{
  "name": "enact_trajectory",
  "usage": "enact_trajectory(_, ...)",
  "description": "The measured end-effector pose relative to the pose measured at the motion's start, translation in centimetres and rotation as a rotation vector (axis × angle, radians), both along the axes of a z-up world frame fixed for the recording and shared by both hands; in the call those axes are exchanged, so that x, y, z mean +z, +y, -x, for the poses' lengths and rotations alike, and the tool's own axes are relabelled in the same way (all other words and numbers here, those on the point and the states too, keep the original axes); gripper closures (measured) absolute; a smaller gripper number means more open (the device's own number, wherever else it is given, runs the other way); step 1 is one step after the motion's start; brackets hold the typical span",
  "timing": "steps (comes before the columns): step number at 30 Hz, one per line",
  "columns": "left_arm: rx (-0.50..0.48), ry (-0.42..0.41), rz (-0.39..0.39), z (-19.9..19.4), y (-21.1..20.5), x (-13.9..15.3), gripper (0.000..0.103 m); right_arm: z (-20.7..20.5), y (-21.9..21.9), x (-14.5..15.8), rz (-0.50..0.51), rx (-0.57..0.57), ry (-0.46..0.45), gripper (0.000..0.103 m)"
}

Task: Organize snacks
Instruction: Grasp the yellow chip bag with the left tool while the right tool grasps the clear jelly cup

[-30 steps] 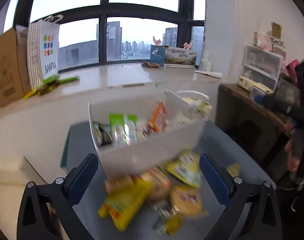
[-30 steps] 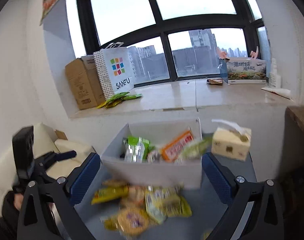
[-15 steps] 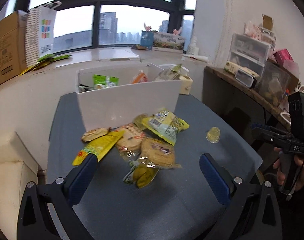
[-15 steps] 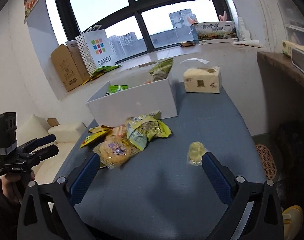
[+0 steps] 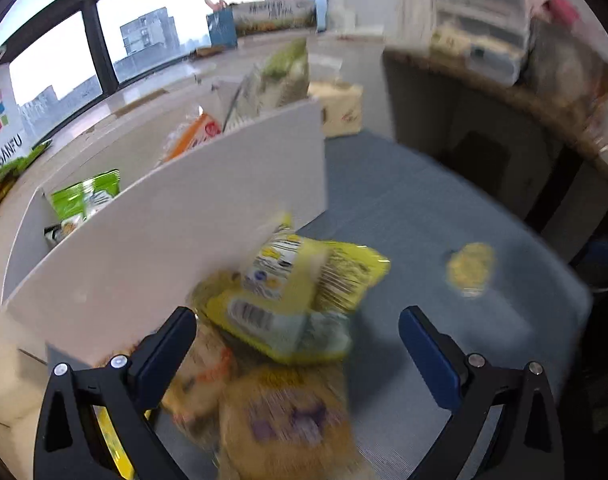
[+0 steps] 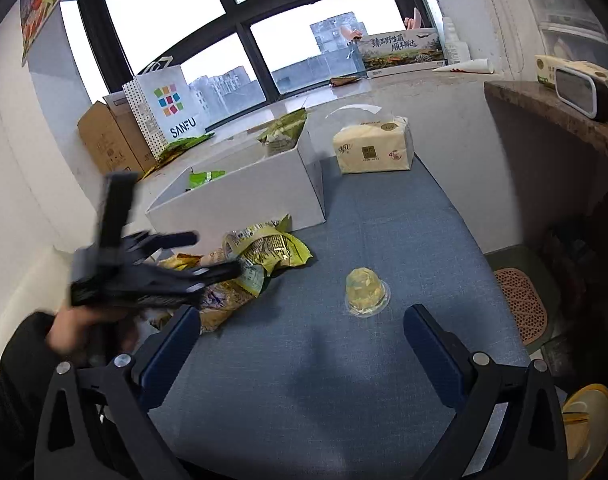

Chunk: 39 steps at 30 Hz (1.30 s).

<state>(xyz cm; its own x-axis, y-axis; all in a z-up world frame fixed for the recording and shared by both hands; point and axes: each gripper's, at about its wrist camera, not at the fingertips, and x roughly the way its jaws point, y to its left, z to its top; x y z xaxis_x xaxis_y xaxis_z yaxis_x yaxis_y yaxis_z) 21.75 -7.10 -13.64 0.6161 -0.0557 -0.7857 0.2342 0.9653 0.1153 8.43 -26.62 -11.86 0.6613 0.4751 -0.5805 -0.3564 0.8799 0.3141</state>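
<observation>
A white box (image 5: 164,236) (image 6: 240,196) with several snack packs inside stands on the blue-grey table (image 6: 344,360). In front of it lies a pile of snacks: a yellow-green bag (image 5: 300,300) (image 6: 268,248) on top and a round biscuit pack (image 5: 288,420). A small jelly cup (image 6: 366,290) (image 5: 470,266) sits alone to the right. My left gripper (image 5: 298,344) is open, low over the pile; it also shows in the right wrist view (image 6: 208,252). My right gripper (image 6: 302,342) is open and empty, just short of the jelly cup.
A tissue pack (image 6: 374,150) lies behind the box to the right. A SANFU paper bag (image 6: 166,108) and a cardboard box (image 6: 108,144) stand on the windowsill. A wooden shelf (image 6: 560,108) is at the right, and a floor mat (image 6: 520,304) lies below the table edge.
My left gripper has moved forward and down, close over the snack pile. My right gripper has moved closer to the jelly cup. Both stay open.
</observation>
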Motion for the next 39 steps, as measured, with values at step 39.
enact_trajectory(39,0.243,-0.293,0.397,16.7,10.7,6.2,0.040,-9.2,3.1,-6.4,0.205,0.006,0.098,0.012)
